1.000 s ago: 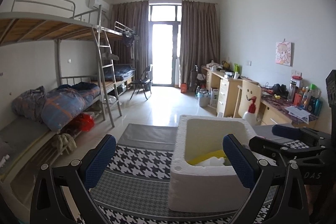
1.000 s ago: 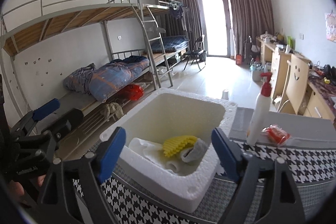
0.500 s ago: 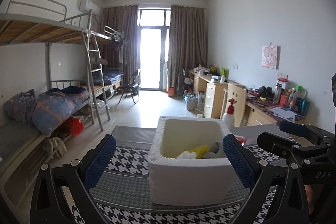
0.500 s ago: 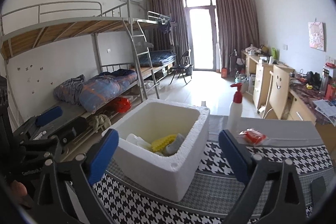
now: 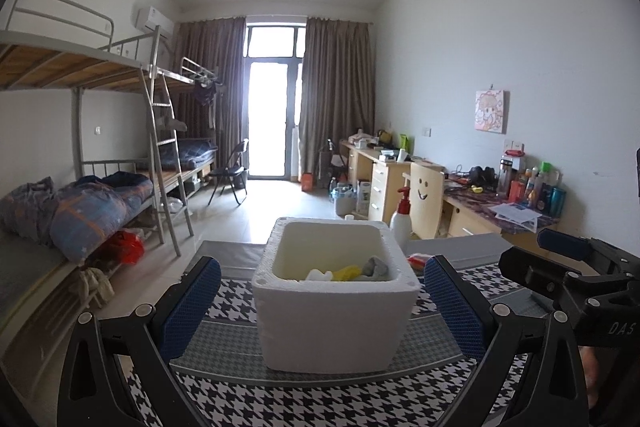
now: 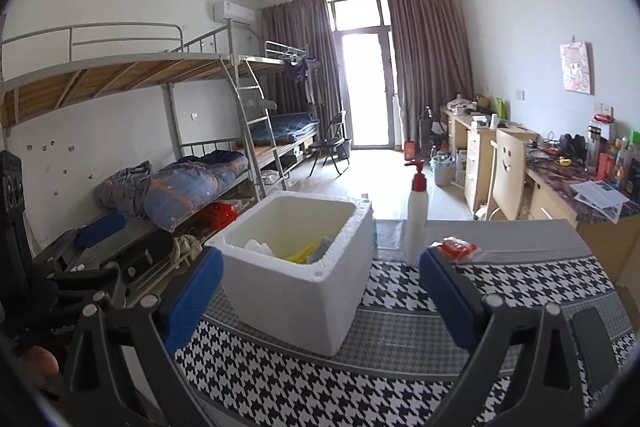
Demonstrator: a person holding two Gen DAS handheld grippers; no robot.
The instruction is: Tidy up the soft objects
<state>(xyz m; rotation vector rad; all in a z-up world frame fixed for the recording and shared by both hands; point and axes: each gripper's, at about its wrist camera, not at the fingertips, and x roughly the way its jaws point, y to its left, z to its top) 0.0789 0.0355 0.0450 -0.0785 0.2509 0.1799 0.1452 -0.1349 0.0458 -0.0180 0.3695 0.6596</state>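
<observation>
Cloths point(image 5: 344, 272) lie inside the foam box point(image 5: 334, 323) on the counter point(image 5: 224, 347). Left gripper point(image 5: 322, 303) and right gripper point(image 6: 320, 291) both have jaws wide open, holding nothing.

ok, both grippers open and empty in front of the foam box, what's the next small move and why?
Probably send the right gripper toward the red packet beside the pump bottle. It looks like the only small item left on the cloth outside the foam box, where the yellow and white soft pieces already sit. Whether that packet is soft is unclear.
</observation>
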